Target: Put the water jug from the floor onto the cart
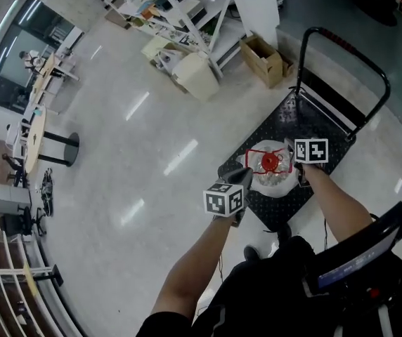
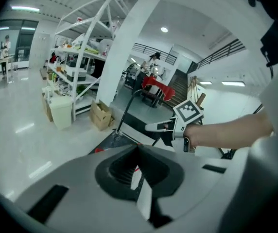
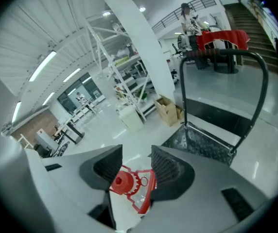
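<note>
The clear water jug (image 1: 271,177) with a red cap and red carry handle stands on the black deck of the cart (image 1: 313,121), near its front corner. My left gripper (image 1: 246,176) is at the jug's left shoulder; in the left gripper view its jaws (image 2: 139,147) are closed together with nothing between them. My right gripper (image 1: 292,156) hovers at the jug's upper right. In the right gripper view its jaws (image 3: 136,161) stand apart, and the red cap (image 3: 121,182) shows below the gap, untouched. The right gripper (image 2: 159,126) also shows in the left gripper view.
The cart's black push handle (image 1: 345,51) rises at its far end. Beyond it are a cardboard box (image 1: 263,58), a white bin (image 1: 197,76) and white shelving (image 1: 180,12). Tables (image 1: 36,128) line the far left. A dark frame (image 1: 370,251) sits close at my right.
</note>
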The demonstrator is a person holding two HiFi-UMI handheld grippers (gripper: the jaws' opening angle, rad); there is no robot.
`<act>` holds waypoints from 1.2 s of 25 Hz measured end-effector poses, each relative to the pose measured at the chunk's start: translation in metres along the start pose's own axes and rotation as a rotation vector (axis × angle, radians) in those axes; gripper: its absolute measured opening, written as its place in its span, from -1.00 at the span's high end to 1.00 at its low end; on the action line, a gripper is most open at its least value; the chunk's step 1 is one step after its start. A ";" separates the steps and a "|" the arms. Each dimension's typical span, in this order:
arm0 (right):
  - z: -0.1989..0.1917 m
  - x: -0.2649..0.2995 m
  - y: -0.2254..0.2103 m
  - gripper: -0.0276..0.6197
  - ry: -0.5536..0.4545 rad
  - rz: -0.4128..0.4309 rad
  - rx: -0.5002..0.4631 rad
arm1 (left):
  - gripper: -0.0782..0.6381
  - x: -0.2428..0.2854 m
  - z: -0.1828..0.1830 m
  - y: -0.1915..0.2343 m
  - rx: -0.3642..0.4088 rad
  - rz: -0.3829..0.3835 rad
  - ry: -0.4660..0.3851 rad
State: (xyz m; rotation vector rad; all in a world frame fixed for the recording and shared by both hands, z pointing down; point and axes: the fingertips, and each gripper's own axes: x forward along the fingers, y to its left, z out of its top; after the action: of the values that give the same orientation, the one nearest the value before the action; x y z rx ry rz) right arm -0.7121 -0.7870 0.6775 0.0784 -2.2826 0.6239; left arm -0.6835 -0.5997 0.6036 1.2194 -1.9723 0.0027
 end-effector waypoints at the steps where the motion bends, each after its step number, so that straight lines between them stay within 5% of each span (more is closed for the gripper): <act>1: 0.010 -0.011 0.010 0.35 -0.023 0.027 -0.029 | 0.80 -0.002 0.010 -0.008 0.032 -0.019 -0.021; 5: 0.057 -0.075 0.042 0.39 -0.211 0.115 -0.107 | 0.80 -0.013 0.051 -0.045 0.105 -0.095 -0.111; 8: 0.061 -0.120 0.051 0.91 -0.285 0.096 -0.195 | 0.80 -0.028 0.060 -0.078 0.027 -0.161 -0.164; 11: 0.051 -0.162 0.056 0.91 -0.332 0.048 -0.276 | 0.80 -0.043 0.071 -0.128 0.156 -0.294 -0.215; 14: 0.046 -0.209 0.061 0.91 -0.395 -0.005 -0.250 | 0.80 -0.068 0.081 -0.161 0.316 -0.388 -0.267; 17: 0.026 -0.250 0.076 0.91 -0.456 -0.048 -0.182 | 0.80 -0.096 0.075 -0.165 0.388 -0.452 -0.275; 30: -0.105 -0.414 0.097 0.91 -0.533 -0.386 -0.088 | 0.80 -0.138 0.003 -0.222 0.384 -0.717 -0.236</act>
State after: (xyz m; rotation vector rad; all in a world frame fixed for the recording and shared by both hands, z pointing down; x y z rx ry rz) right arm -0.3706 -0.7070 0.4152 0.6985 -2.6911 0.3196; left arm -0.4881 -0.6163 0.4303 2.2125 -1.6581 -0.1353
